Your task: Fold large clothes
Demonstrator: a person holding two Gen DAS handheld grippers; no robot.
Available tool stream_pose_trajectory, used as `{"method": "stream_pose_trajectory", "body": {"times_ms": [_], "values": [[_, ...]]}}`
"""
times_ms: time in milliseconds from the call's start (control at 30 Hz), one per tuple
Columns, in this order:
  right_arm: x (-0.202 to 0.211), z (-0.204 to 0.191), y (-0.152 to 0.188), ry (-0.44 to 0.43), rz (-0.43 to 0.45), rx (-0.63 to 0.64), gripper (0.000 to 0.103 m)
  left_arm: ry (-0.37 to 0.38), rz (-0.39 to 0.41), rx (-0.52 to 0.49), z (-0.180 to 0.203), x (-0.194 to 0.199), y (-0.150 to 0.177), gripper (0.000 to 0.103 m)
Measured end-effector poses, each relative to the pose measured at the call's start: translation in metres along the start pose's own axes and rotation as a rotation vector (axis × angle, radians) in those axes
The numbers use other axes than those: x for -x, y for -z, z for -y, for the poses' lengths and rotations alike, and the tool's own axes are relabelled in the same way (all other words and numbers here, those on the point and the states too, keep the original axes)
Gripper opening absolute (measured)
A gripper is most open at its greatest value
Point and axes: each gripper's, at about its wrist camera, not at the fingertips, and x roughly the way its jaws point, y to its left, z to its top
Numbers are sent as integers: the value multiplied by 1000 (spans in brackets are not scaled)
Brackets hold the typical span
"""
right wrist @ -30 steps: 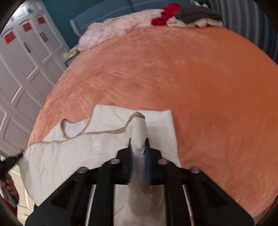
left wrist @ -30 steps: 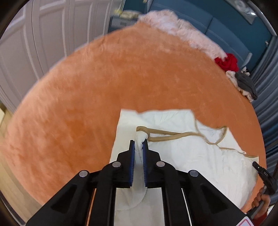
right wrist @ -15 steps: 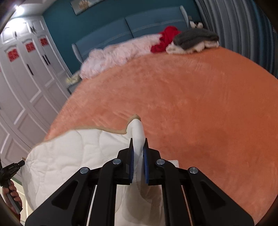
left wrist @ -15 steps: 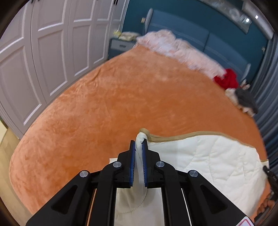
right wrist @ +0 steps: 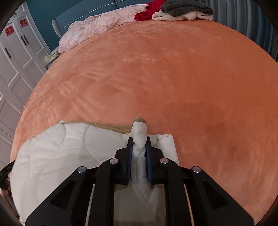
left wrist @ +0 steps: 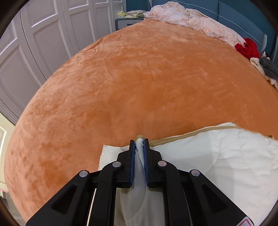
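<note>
Two claws each pinch a tan-edged corner of the puffy white quilt: left claw (left wrist: 139, 141), right claw (right wrist: 139, 141), whose jaws just loosened slightly. Quilt (left wrist: 225, 156) lies folded on the fuzzy orange bed (left wrist: 139, 78), its near part cut off.

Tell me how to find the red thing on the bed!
Start at the big bed with the fuzzy orange blanket and look to its far end by the blue padded headboard. There, between the crumpled pale pink bedding and a dark grey knitted garment, lies the crumpled bright red cloth, the only red thing in that row.
</note>
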Motion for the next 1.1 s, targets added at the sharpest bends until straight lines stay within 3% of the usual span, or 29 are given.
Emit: {"method": "stream_pose_trajectory", "body": {"times_ms": [200,267,300,367,467,567,633,800,867,1100], "values": [[-2,-10,5,50,30,47,18,-46,34,-21,8,-4,4,12],[1,-7,4,41,25,37,22,-49,29,-19,7,-4,2,15],[4,-5,3,42,21,30,24,-60,19,-17,5,0,-1,22],[23,-2,-2,81,36,0,40,-80,13,-5,0,16,-6,33],[74,-5,-5,45,164,-30,42,-9,70,39,-9,56,-7,38],[102,-38,-9,-29,207,51,41,82,143,4,9,93,-10,38],[107,-72,-9,-83,193,134,41,150,143,-46,41,105,-13,38],[92,-153,6,-185,130,311,40,206,99,-124,106,100,-10,38],[76,-165,15,-203,76,325,40,232,52,-135,125,88,-4,38],[25,-155,51,-176,-64,309,36,189,-25,-173,150,42,34,38]]}}
